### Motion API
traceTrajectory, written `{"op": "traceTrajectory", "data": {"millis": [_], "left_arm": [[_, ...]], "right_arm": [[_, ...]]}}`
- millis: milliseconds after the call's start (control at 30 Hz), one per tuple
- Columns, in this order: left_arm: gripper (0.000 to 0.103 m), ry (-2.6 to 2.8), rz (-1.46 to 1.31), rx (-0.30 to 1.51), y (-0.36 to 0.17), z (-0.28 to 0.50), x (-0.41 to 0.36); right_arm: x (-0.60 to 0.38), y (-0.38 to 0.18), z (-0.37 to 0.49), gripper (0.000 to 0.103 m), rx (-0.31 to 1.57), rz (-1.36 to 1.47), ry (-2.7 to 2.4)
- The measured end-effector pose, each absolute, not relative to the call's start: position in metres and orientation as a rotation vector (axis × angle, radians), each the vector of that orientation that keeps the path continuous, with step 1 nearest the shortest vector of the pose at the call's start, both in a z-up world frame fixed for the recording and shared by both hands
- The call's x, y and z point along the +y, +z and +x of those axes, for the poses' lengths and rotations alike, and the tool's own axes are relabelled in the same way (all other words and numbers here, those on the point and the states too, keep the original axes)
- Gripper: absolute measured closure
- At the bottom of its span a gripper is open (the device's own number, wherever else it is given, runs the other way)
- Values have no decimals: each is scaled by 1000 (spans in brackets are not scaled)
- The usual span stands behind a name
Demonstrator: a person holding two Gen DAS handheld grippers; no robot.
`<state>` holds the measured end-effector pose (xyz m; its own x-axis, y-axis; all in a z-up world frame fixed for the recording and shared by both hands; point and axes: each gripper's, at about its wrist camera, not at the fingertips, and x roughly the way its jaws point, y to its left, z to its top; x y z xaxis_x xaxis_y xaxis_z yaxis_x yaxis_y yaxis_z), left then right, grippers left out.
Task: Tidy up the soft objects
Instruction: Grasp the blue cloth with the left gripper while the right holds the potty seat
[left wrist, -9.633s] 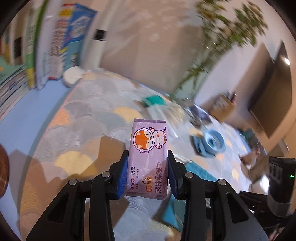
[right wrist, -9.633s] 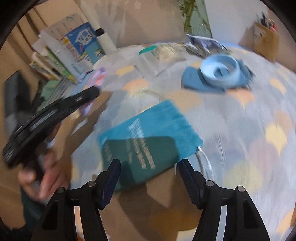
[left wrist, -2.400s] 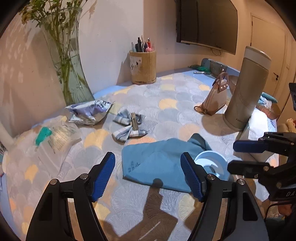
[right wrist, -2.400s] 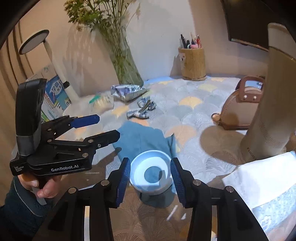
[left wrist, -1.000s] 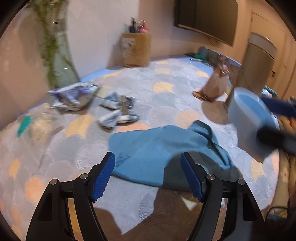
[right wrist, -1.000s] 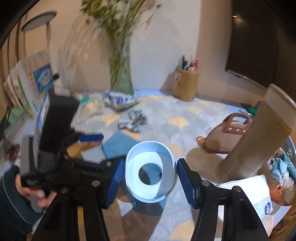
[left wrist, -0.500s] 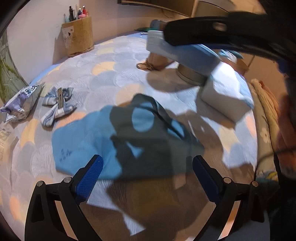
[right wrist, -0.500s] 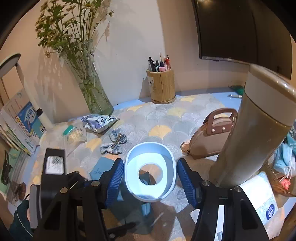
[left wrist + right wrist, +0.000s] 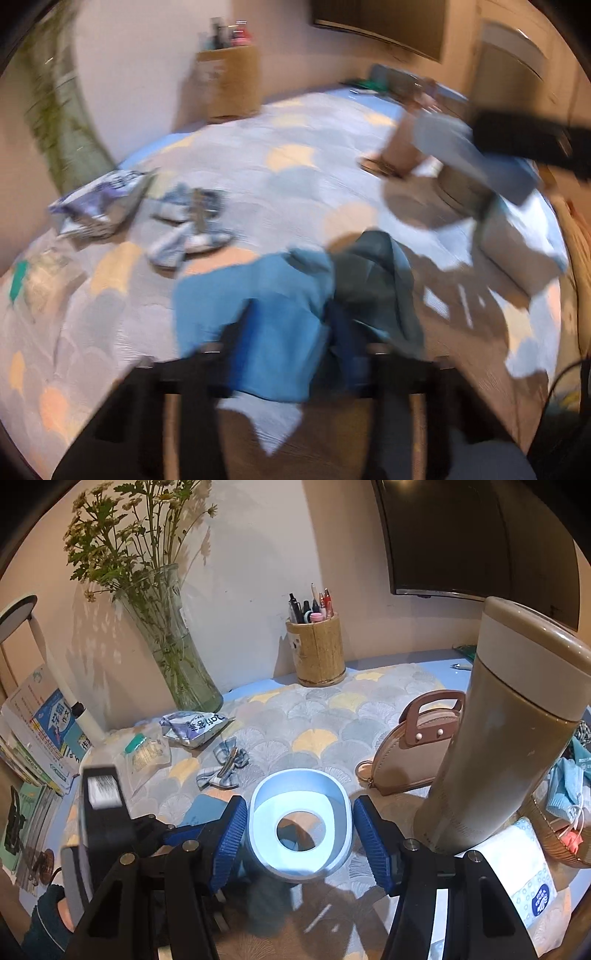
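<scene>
Though blurred, left gripper fingers closing around blue cloth; right gripper clamping ring.

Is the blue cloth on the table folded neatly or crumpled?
Crumpled: the blue cloth lies bunched with a raised fold in the middle, not flat.

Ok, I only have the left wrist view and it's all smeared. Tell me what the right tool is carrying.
Observer: The right tool holds a pale blue oval plastic ring between its pads, above the patterned mat.
Operator: Good. My left tool is closing its jaws with the blue cloth between them. Name what's past the tall beige flask.
Observer: A wicker basket with light blue masks in it.
</scene>
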<state>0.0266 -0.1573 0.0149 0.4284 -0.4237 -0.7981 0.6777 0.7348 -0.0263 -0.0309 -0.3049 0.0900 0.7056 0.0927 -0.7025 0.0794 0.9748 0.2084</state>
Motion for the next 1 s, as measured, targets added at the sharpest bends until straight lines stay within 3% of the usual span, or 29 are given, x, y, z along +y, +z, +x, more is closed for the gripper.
{"op": "traceTrajectory", "data": {"millis": [67,133,500,533,567,633,767,833,900,933,967,1000], "left_arm": [[92,-694,296,891,14,30,-154],[94,-674,282,889,17,30,-148],[90,-689,167,893,48,10,-89],[70,-702,167,910,47,10,-94],[41,-723,168,936,45,7,-100],[13,-747,193,952,40,4,-113],[12,-774,243,985,28,2,-141],[20,-707,303,986,17,11,-159],[45,-671,360,933,18,13,-170],[81,-692,347,926,20,13,-170],[95,-691,335,929,23,15,-170],[95,-693,313,936,24,18,-165]], "right_arm": [[-305,88,-29,44,793,239,14],[-303,85,-27,44,804,248,24],[-296,81,-26,43,819,254,49],[-296,79,-26,43,827,260,50],[-295,78,-26,43,833,264,53],[-294,77,-28,43,840,270,53],[-296,81,-32,43,832,253,42],[-298,81,-33,43,830,251,35],[-299,79,-32,43,834,264,39],[-300,78,-32,43,837,268,42],[-300,78,-33,43,838,265,39],[-300,78,-33,43,838,260,36]]}}
